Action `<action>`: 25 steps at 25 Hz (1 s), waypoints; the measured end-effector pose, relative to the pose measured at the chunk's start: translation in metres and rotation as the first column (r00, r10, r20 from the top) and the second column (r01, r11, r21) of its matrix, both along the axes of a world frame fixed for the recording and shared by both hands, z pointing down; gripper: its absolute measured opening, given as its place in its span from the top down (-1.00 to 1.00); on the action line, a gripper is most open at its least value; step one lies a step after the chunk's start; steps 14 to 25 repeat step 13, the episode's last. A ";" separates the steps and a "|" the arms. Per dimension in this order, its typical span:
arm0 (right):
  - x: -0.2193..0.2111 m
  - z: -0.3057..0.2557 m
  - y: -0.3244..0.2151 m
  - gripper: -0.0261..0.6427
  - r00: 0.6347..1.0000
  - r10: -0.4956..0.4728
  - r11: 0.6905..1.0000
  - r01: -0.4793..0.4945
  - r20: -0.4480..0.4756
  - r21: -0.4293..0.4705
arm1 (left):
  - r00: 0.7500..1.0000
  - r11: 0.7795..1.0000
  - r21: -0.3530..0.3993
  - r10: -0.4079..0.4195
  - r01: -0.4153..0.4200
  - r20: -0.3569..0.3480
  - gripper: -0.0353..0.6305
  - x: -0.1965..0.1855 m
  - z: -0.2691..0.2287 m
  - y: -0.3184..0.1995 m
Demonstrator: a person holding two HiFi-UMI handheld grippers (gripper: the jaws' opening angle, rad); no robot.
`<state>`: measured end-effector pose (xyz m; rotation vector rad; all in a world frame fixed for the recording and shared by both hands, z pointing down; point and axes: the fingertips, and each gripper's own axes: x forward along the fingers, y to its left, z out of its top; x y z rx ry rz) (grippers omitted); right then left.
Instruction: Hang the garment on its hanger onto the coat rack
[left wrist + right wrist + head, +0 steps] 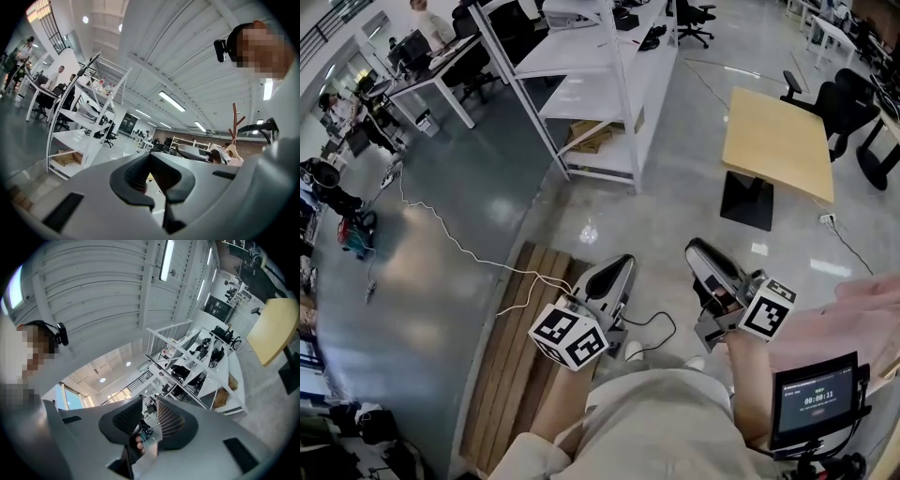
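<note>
My left gripper (616, 270) (150, 154) is held close to my body and points forward; its jaws meet at the tips with nothing between them. Just to its right, my right gripper (701, 249) (149, 401) has its jaws a narrow slit apart and holds nothing. A pale pink garment (861, 317) lies at the right edge of the head view, beside the right gripper. In the left gripper view a brown branching coat rack (235, 123) stands at the right, with a wooden hanger (231, 151) at its foot. Both are apart from the grippers.
A white shelving rack (600, 84) stands ahead, with a wooden table (778, 141) to its right. Wooden planks (511, 352) and a white cable (459, 246) lie on the floor at my left. A small screen (816, 398) sits at lower right. People work at desks (431, 56) far left.
</note>
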<state>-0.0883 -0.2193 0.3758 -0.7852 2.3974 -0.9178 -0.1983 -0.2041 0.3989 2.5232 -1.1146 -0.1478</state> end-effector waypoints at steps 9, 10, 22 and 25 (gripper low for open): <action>0.011 0.012 0.000 0.61 0.999 0.033 0.999 -0.032 0.007 -0.016 | 0.999 0.999 -0.017 0.048 -0.048 0.018 0.88 0.015 0.013 -0.004; 0.012 0.014 0.000 0.61 0.999 0.036 0.999 -0.036 0.010 -0.019 | 0.999 0.999 -0.017 0.051 -0.050 0.018 0.88 0.016 0.013 -0.005; 0.018 0.017 0.002 0.61 0.999 0.046 0.999 -0.045 0.018 -0.025 | 0.998 0.998 -0.018 0.061 -0.061 0.010 0.88 0.020 0.014 -0.005; 0.018 0.017 0.002 0.61 0.999 0.046 0.999 -0.045 0.018 -0.025 | 0.998 0.998 -0.018 0.061 -0.061 0.010 0.88 0.020 0.014 -0.005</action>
